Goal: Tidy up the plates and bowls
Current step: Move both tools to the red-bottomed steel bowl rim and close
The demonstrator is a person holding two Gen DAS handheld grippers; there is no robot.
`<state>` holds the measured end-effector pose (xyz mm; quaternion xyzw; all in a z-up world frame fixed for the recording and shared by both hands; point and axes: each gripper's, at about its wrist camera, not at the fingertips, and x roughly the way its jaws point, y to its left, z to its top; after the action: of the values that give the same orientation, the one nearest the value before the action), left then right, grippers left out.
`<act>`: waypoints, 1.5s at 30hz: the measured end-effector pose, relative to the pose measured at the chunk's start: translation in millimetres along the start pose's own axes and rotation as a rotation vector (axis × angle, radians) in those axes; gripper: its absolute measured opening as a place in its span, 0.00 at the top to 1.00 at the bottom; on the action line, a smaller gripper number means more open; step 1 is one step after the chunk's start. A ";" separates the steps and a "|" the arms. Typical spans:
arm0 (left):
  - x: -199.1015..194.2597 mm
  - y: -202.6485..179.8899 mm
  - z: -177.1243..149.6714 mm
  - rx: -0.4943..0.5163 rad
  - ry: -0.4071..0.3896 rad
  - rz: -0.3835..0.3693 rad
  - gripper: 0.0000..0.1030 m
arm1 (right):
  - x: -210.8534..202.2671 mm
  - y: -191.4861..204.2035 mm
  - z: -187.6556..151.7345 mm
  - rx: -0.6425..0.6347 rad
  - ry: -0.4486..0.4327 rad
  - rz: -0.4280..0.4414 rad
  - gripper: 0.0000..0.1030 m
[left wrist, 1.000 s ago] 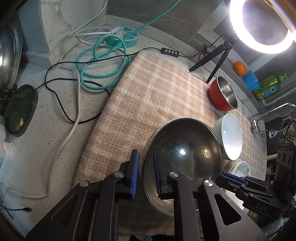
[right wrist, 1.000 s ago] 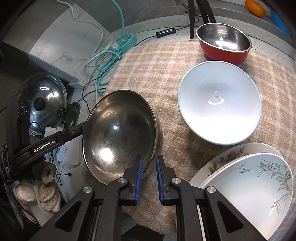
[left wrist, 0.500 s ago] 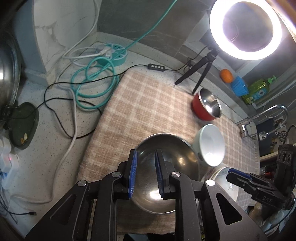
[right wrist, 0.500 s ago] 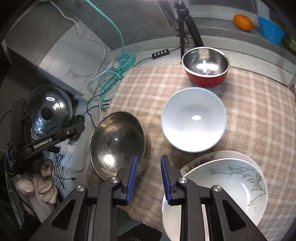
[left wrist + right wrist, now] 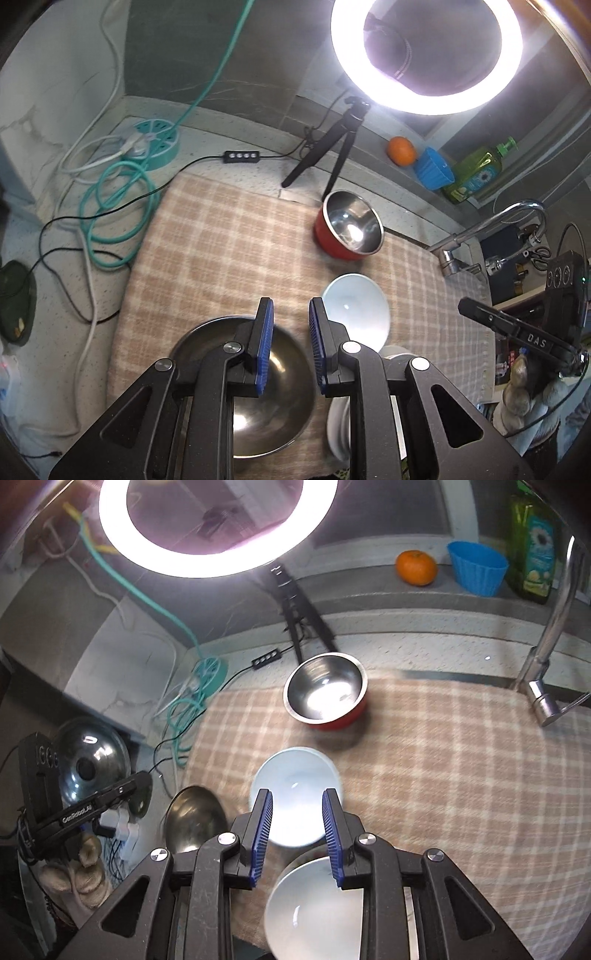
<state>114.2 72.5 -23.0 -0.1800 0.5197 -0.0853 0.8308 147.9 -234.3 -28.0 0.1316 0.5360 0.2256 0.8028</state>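
A large steel bowl (image 5: 280, 417) rests on the checked cloth (image 5: 229, 251) near its front edge, right under my left gripper (image 5: 291, 347), which is open and empty above it. The steel bowl also shows in the right wrist view (image 5: 194, 821). A pale blue bowl (image 5: 356, 314) (image 5: 295, 775) sits to its right. A red bowl with a steel inside (image 5: 349, 225) (image 5: 325, 692) stands farther back. My right gripper (image 5: 297, 834) is open and empty, raised over the pale blue bowl and the stacked white plates (image 5: 314, 912).
A ring light (image 5: 424, 55) on a small tripod (image 5: 325, 147) stands at the back of the cloth. Teal and white cables (image 5: 118, 192) lie left of it. A tap (image 5: 546, 672), an orange (image 5: 415, 566), a blue cup (image 5: 476, 568) and a soap bottle (image 5: 532, 546) are at the back right. A pot lid (image 5: 92, 764) is at the far left.
Both grippers let go of the steel bowl's rim, opened and rose up and back. The steel bowl now rests on the cloth.
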 end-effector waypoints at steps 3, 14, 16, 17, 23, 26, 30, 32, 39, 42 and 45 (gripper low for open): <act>9.6 -14.7 8.2 0.015 0.013 -0.019 0.83 | -1.6 -15.2 11.7 0.023 -0.011 -0.011 0.76; 63.4 -50.3 44.1 0.035 0.050 -0.021 0.83 | 15.6 -58.7 51.8 0.080 -0.016 0.008 0.76; 76.0 -52.3 49.7 0.034 0.061 -0.005 0.83 | 23.7 -64.2 57.3 0.093 -0.009 0.021 0.76; 80.7 -52.3 52.3 0.031 0.066 -0.007 0.83 | 28.2 -66.4 59.5 0.099 -0.004 0.025 0.76; 110.8 -52.5 64.8 0.028 0.100 0.038 0.83 | 58.3 -73.5 69.3 0.120 0.030 0.040 0.76; 122.8 -51.2 69.4 0.021 0.114 0.055 0.83 | 70.9 -75.3 73.8 0.128 0.042 0.047 0.76; 136.0 -50.1 74.7 0.016 0.126 0.074 0.83 | 85.6 -75.1 78.3 0.122 0.055 0.043 0.76; 141.2 -49.3 77.8 0.015 0.129 0.077 0.83 | 93.7 -75.0 81.3 0.123 0.060 0.041 0.76; 154.5 -48.5 85.4 0.007 0.141 0.078 0.83 | 115.9 -74.1 86.8 0.113 0.073 0.039 0.76; 158.7 -48.4 88.0 0.009 0.144 0.082 0.83 | 123.2 -75.9 88.3 0.110 0.060 0.038 0.76; 163.4 -49.3 89.7 0.011 0.149 0.085 0.83 | 129.6 -77.2 90.3 0.114 0.067 0.039 0.76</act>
<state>269.5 -7.8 -104.5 -0.1462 0.5868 -0.0660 0.7937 289.9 -233.0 -131.5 0.1800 0.5720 0.2144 0.7710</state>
